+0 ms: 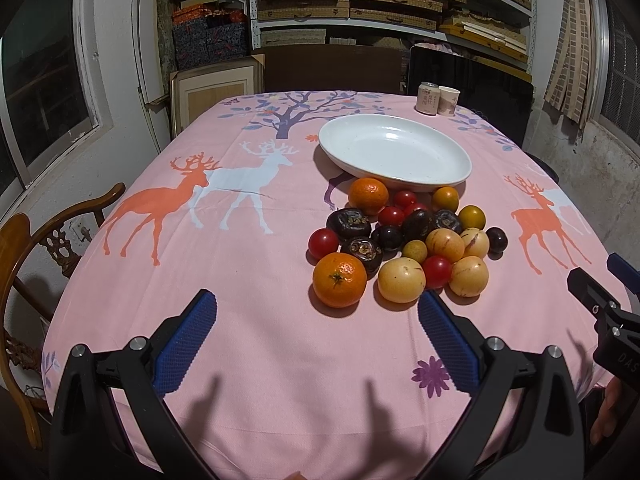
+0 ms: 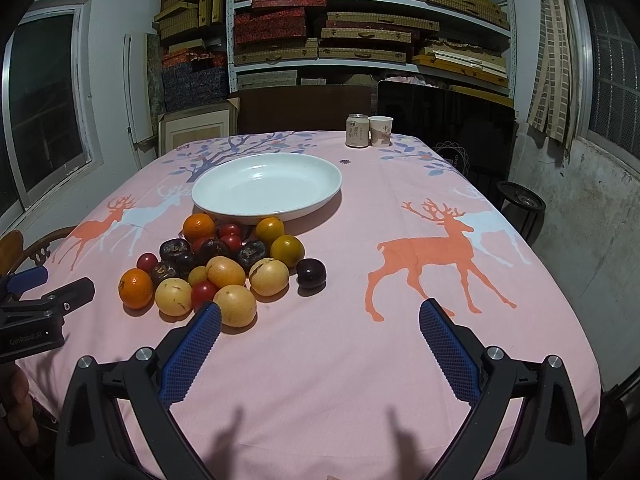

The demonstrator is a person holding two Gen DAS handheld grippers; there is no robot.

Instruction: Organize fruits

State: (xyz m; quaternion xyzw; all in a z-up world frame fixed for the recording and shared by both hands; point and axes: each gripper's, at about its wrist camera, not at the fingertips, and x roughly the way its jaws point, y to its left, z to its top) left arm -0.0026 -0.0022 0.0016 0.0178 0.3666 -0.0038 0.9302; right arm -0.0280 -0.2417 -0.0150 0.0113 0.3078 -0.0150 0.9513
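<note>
A pile of fruit lies on the pink deer tablecloth: a near orange (image 1: pixel 339 279) (image 2: pixel 136 288), a far orange (image 1: pixel 368 195) (image 2: pixel 199 227), yellow passion fruits (image 1: pixel 401 280) (image 2: pixel 235 305), red cherry tomatoes (image 1: pixel 323 243), dark purple fruits (image 1: pixel 349 223) and a lone dark plum (image 2: pixel 311 273). An empty white oval plate (image 1: pixel 394 152) (image 2: pixel 267 184) sits just behind the pile. My left gripper (image 1: pixel 318 300) is open, just short of the pile. My right gripper (image 2: pixel 320 310) is open, to the right of the pile; its left fingertip (image 2: pixel 208 316) is near a passion fruit.
A drink can (image 2: pixel 357 130) and a paper cup (image 2: pixel 380 131) stand at the table's far edge. A wooden chair (image 1: pixel 24 248) stands at the left. Shelves with boxes fill the back wall. A dark panel (image 2: pixel 444 128) leans behind the table.
</note>
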